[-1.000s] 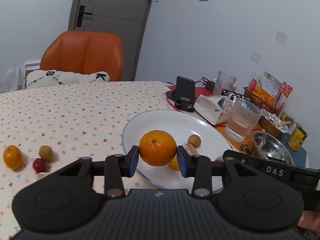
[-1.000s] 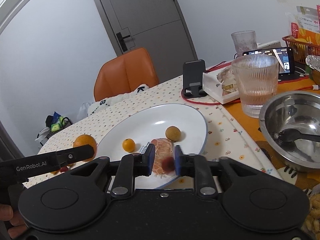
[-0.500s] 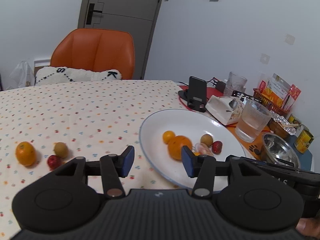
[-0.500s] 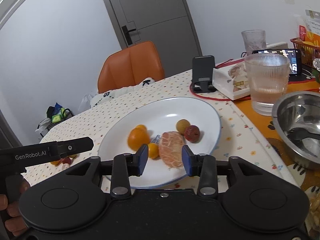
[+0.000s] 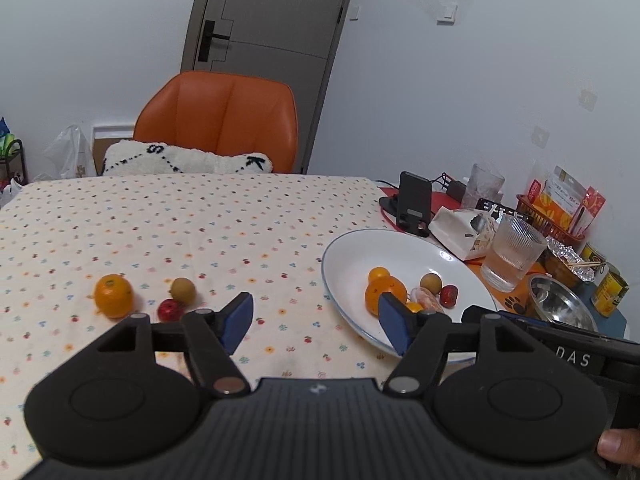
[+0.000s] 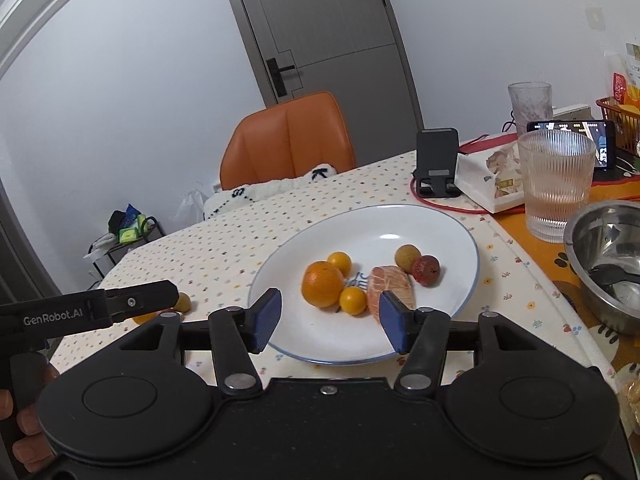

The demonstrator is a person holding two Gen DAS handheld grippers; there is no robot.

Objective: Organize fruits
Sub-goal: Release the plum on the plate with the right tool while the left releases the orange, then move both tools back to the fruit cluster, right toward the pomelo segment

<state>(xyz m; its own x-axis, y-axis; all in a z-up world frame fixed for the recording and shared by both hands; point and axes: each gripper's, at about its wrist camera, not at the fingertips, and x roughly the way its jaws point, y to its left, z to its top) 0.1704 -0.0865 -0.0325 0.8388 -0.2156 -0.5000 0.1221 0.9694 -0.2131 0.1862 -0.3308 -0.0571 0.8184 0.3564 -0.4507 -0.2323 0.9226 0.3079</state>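
A white plate holds an orange, two small yellow-orange fruits, a peeled citrus piece, a tan longan and a red lychee. On the dotted tablecloth, left of the plate, lie another orange, a longan and a red lychee. My left gripper is open and empty, held over the cloth at the plate's left rim. My right gripper is open and empty over the plate's near edge.
A ribbed glass of water, a steel bowl, a phone stand, a tissue box and snack packs crowd the table's right side. An orange chair with a white cushion stands at the far edge.
My left gripper let the orange go onto the plate, and my right gripper let go the red lychee there. Both opened wide and drew back from the plate.
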